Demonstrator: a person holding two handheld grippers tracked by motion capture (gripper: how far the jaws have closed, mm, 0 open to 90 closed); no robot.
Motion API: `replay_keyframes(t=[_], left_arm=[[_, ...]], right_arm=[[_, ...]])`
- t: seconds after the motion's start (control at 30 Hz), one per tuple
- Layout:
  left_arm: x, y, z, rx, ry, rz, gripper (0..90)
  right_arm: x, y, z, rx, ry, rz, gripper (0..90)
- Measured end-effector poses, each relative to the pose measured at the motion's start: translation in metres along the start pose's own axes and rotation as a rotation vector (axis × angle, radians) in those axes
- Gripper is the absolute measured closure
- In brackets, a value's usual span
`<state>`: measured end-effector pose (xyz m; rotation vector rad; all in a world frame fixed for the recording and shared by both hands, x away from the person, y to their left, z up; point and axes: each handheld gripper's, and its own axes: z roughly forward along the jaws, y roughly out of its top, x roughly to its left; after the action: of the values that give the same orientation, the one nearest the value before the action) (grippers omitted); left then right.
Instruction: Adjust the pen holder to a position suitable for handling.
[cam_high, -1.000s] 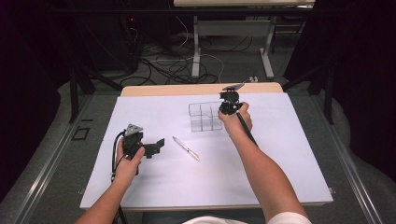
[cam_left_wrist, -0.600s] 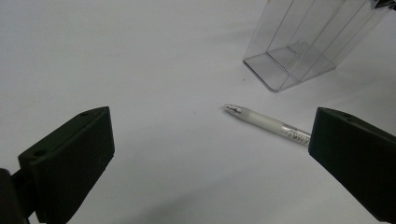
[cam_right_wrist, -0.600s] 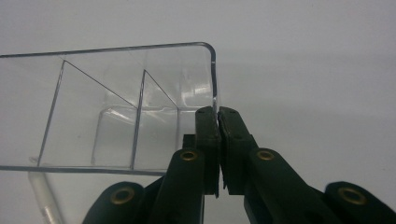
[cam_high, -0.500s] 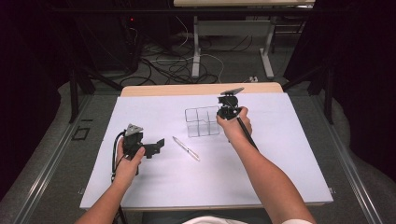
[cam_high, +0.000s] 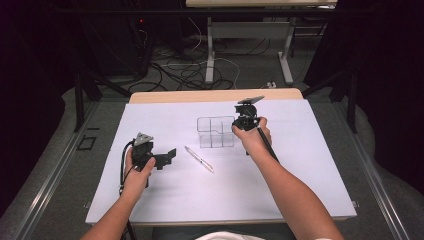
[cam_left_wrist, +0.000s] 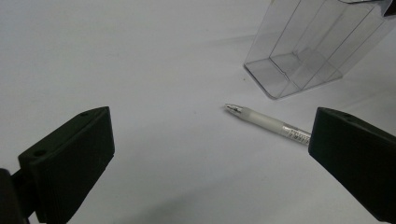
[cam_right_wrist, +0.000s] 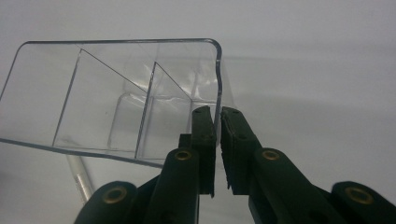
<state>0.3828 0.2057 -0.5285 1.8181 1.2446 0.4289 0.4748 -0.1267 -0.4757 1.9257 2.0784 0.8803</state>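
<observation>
- My right gripper (cam_right_wrist: 217, 140) is clamped on the near wall of the clear divided organizer (cam_high: 215, 131), one jaw inside, one outside; the box sits mid-frame in the high view.
- My left gripper (cam_left_wrist: 210, 154) hangs wide and empty, left of centre in the high view.
- The white pen (cam_high: 199, 159) lies flat on the white table cover (cam_high: 300, 175), between my two hands, its long axis running upper left to lower right.
- My guess: the left is nearer the pen, so it should make the pick-up.
- The left gripper view shows the pen's tip pointing toward frame left, its barrel disappearing behind my right-hand jaw.
- The right gripper view shows the pinch itself, and the pen blurred through the plastic.
</observation>
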Motion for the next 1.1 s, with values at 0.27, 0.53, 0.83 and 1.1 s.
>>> replay_keyframes(t=[0.27,0.53,0.83,1.1], left_arm=[[0.001,0.000,0.000,0.002,0.001,0.002,0.3],[0.001,0.000,0.000,-0.005,0.003,0.001,0.3],[0.001,0.000,0.000,-0.007,0.002,0.001,0.3],[0.001,-0.001,0.000,-0.006,0.004,0.000,0.3]], right_arm=[[-0.004,-0.002,-0.006,-0.033,0.074,-0.038,72.8],[-0.002,-0.004,-0.015,-0.089,0.133,-0.115,60.8],[0.007,-0.008,-0.024,-0.153,0.191,-0.222,52.3],[0.025,-0.012,-0.023,-0.148,0.268,-0.343,41.3]])
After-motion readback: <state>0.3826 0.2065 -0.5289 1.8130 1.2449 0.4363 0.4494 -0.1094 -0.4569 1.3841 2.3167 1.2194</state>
